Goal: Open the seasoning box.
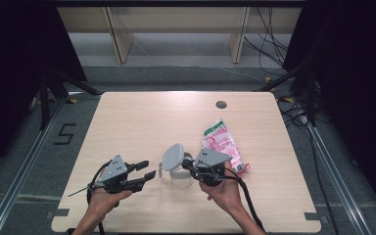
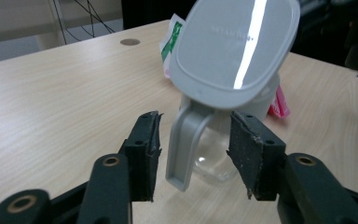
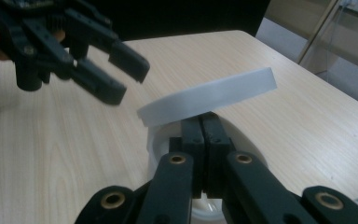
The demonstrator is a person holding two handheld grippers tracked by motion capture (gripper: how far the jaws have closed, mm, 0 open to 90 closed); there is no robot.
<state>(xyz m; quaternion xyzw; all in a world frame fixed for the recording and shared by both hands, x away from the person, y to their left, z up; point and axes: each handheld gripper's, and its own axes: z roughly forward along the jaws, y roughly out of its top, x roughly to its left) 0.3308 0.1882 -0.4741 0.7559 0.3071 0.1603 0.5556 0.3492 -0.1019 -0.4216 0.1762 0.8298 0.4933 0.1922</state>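
Observation:
A clear jug (image 1: 180, 177) with a grey handle (image 2: 185, 140) stands near the table's front middle. Its grey lid (image 1: 173, 156) is tilted up on one side, which also shows in the left gripper view (image 2: 235, 51) and the right gripper view (image 3: 209, 95). My right gripper (image 1: 188, 166) reaches in from the jug's right. Its jaws are shut (image 3: 203, 130) on the jug's white rim (image 3: 154, 150) under the raised lid. My left gripper (image 1: 147, 170) is open just left of the handle. The handle lines up between its jaws (image 2: 193, 154), slightly beyond the tips.
A red, white and green packet (image 1: 223, 146) lies flat behind the right gripper, close to the jug. A round grommet hole (image 1: 221, 104) sits near the table's far edge. The wooden table (image 1: 142, 122) is bare on its left and far parts.

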